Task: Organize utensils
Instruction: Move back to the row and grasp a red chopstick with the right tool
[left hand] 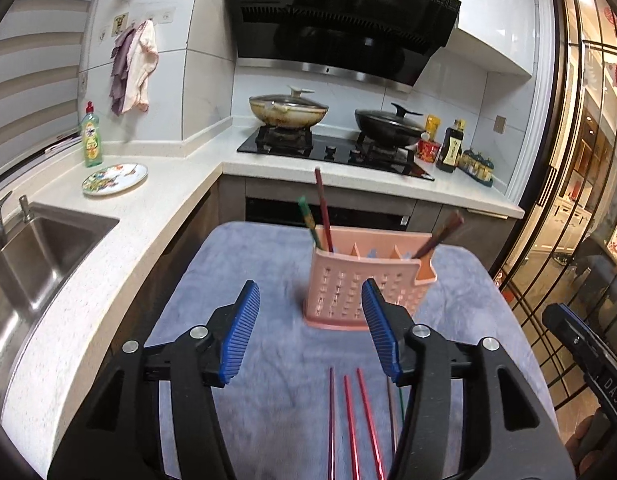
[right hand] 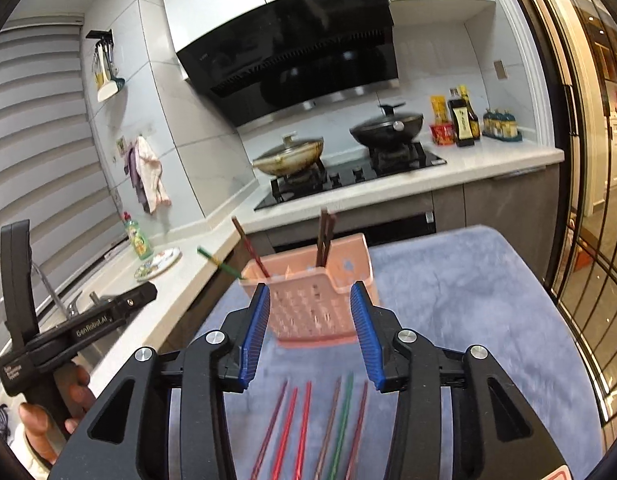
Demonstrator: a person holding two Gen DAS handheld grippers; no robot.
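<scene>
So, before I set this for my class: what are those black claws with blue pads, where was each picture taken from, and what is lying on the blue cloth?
They are hand-held grippers, one in each of a person's hands, with a camera on each looking along its fingers. One picture comes from the left gripper, the other from the right gripper. Both stand open and hold nothing. On the blue fleece cloth stands a pink perforated plastic utensil holder with a few chopsticks already in it. Loose red, brown and green chopsticks lie on the cloth near the grippers. The right view also shows the hand holding the left gripper.
</scene>
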